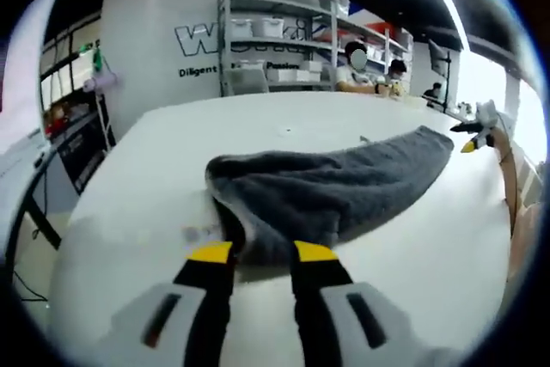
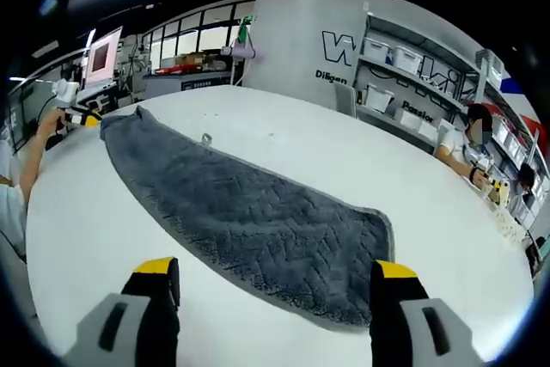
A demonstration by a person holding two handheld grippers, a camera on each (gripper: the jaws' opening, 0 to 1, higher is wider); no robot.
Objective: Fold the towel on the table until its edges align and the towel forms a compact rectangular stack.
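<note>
White round table [image 2: 284, 156], shelving with bins [image 1: 275, 45] and a lettered wall behind; 2 people seated at far benches. Grey towel [image 2: 249, 221] lies lengthwise across the table. Left gripper [image 1: 265, 253]: yellow-tipped jaws close together, clamped on a raised, bunched corner of the towel [image 1: 326, 186]. Right gripper [image 2: 273, 274]: jaws wide apart, holding nothing, the towel's near end just ahead between them. Left gripper [image 2: 76, 107] also visible at the towel's far end, held by a hand [image 2: 47, 122].

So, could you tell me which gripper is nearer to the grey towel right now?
Left. The left gripper is shut on the grey towel at its bunched end; the right gripper is open, just short of the towel's other end on the white table.
</note>
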